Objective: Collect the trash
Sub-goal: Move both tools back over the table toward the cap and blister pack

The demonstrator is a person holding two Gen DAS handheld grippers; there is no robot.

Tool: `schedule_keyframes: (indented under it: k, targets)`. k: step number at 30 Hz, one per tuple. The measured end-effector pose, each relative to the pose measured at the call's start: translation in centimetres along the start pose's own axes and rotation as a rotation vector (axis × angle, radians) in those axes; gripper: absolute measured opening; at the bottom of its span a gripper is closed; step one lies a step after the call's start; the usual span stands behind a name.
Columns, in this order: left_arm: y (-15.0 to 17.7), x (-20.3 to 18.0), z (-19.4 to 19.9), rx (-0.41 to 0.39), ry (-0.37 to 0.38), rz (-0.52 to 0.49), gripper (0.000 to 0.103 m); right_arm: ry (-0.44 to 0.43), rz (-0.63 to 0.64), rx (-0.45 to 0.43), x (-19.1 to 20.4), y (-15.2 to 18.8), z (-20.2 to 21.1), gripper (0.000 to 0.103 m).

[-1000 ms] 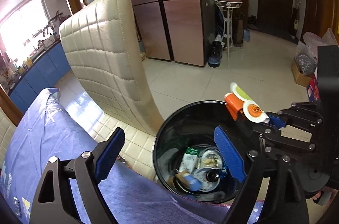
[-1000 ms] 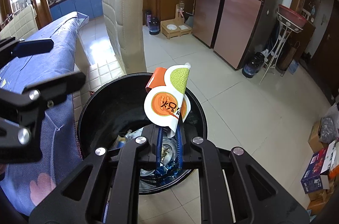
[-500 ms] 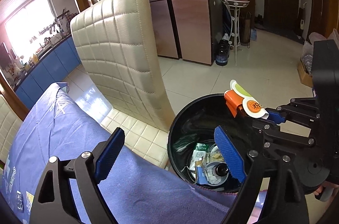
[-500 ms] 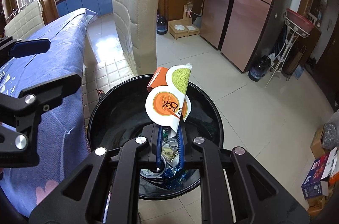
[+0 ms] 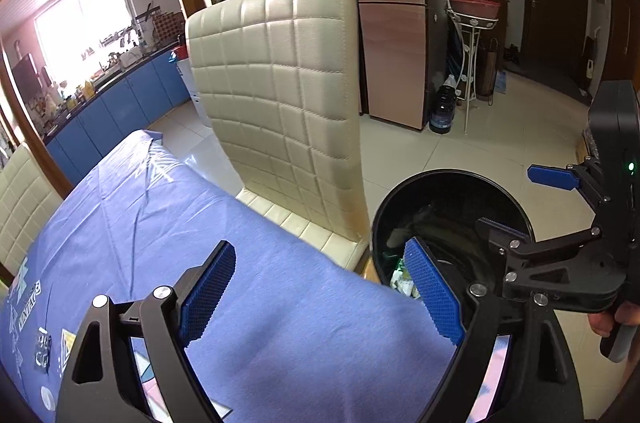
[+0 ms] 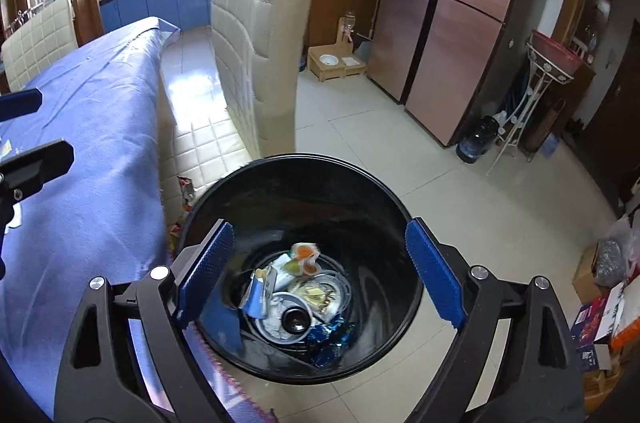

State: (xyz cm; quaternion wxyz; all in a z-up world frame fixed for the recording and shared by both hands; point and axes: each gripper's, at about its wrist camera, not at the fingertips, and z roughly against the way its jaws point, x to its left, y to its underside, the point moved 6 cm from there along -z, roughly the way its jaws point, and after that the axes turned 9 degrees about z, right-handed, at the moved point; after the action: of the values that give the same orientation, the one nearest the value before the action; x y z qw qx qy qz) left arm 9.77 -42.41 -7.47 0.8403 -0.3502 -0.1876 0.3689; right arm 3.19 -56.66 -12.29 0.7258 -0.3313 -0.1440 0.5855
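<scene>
Two hand-held grippers are seen empty. Left hand-held gripper is held wide open over the blue-clothed counter, angled downward. Right hand-held gripper has just been opened wide above the black bin; nothing is between its pads. The orange-green wrapper is seen inside the bin. Drop step judged complete; another piece of trash must be located next.

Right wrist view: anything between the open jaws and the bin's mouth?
Nothing visible. The right gripper, jaws just opened and empty, hangs over the uncovered black bin; the orange-and-white wrapper is already inside with other trash.
</scene>
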Motion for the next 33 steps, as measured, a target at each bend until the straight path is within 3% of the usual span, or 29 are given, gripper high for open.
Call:
schedule_keyframes:
  k: [6, 16, 29, 33]
  targets:
    - [1.4, 4.1, 2.4, -0.022, -0.04, 0.053, 0.084, -0.032, 0.082, -0.023, 4.7, -1.6, 1.2, 0.087]
    - [5.1, 14.4, 7.1, -0.041, -0.176, 0.166, 0.084, -0.145, 0.284, -0.09, 17.6, -4.7, 3.9, 0.087]
    - [14.7, 31.6, 12.2, 0.008, -0.424, 0.386, 0.084, -0.3, 0.5, -0.127, 35.0, -7.6, 5.7, 0.085]
    - [17.0, 36.1, 12.3, 0.038, -0.463, 0.447, 0.084, -0.325, 0.544, -0.126, 39.0, -8.1, 5.8, 0.084]
